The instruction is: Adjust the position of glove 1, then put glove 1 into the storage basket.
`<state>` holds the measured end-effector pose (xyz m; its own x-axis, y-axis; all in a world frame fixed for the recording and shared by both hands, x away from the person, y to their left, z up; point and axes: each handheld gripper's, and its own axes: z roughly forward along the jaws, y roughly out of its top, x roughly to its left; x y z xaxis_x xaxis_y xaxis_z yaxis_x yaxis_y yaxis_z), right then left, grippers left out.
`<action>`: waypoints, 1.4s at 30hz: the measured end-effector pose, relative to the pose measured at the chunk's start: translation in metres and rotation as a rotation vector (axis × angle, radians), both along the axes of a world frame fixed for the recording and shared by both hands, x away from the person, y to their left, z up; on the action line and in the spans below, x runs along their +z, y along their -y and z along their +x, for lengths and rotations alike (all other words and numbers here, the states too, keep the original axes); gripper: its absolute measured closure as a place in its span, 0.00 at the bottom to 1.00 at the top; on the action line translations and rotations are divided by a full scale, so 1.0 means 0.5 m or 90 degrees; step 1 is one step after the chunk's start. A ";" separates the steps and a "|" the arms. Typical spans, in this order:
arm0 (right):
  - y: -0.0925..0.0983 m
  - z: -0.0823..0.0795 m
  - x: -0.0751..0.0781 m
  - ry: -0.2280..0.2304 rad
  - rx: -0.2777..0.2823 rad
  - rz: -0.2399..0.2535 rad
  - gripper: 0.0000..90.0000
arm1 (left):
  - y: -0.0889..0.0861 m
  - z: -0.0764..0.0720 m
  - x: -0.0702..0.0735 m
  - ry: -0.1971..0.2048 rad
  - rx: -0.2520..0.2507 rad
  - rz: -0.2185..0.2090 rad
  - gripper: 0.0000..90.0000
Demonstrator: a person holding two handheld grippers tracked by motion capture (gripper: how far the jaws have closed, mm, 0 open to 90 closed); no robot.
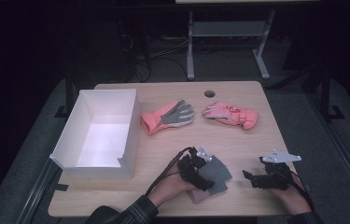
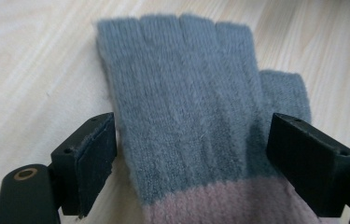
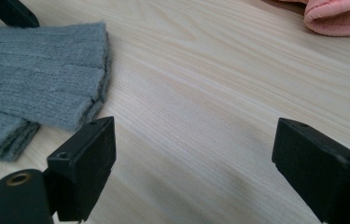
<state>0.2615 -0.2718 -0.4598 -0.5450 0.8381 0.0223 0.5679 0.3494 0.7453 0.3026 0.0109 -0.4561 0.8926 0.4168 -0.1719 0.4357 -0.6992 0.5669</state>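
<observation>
Grey fingerless glove [image 2: 191, 107] with a pink cuff, flat on the wooden table [image 1: 238, 140] near the front edge, between the two grippers. Left gripper [image 2: 191, 158] right over it, jaws spread wide to either side of the knit, pads clear of the wool, nothing clamped. In the high view, much of that glove [image 1: 215, 173] covered by the left gripper [image 1: 196, 169] and the hand beneath it; cuff end barely visible. Right gripper [image 1: 256, 177] just beside, to the right, jaws likewise parted over bare wood [image 3: 196, 154], holding nothing, the grey glove's fingertip edge [image 3: 37, 88] off to its left. Farther back, two pink gloves: one palm up with a grey palm [image 1: 169, 116], one lying near it to the right [image 1: 231, 114], a corner of pink cut off at the top of the right gripper view [image 3: 336, 16]. White open box [image 1: 77, 140] at the table's left side, bare inside as far as can be seen, the part behind its near wall hidden. Room beyond the table dark, hard to make out.
</observation>
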 end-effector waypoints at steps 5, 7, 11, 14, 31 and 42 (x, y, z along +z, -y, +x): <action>-0.002 -0.002 0.000 0.002 0.009 -0.001 0.15 | -0.002 0.001 -0.005 0.004 -0.004 0.006 0.16; -0.002 -0.003 0.001 0.004 0.011 0.002 0.15 | 0.000 -0.002 -0.005 0.008 -0.002 0.008 0.16; -0.003 -0.004 0.003 0.006 0.012 0.002 0.15 | 0.002 -0.007 -0.005 0.015 -0.002 0.008 0.20; -0.005 -0.003 0.003 0.008 0.015 0.000 0.15 | 0.003 -0.010 -0.001 0.016 -0.011 0.015 0.27; -0.004 0.001 0.001 0.005 0.013 0.004 0.15 | -0.001 0.003 0.014 -0.070 -0.062 -0.027 0.72; -0.007 0.003 0.003 0.007 0.019 0.005 0.15 | -0.020 0.007 0.051 -0.057 -0.065 -0.042 0.72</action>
<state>0.2628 -0.2682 -0.4583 -0.5700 0.8213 0.0235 0.5496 0.3598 0.7540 0.3061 0.0209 -0.4305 0.9092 0.3103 -0.2775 0.4159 -0.7045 0.5751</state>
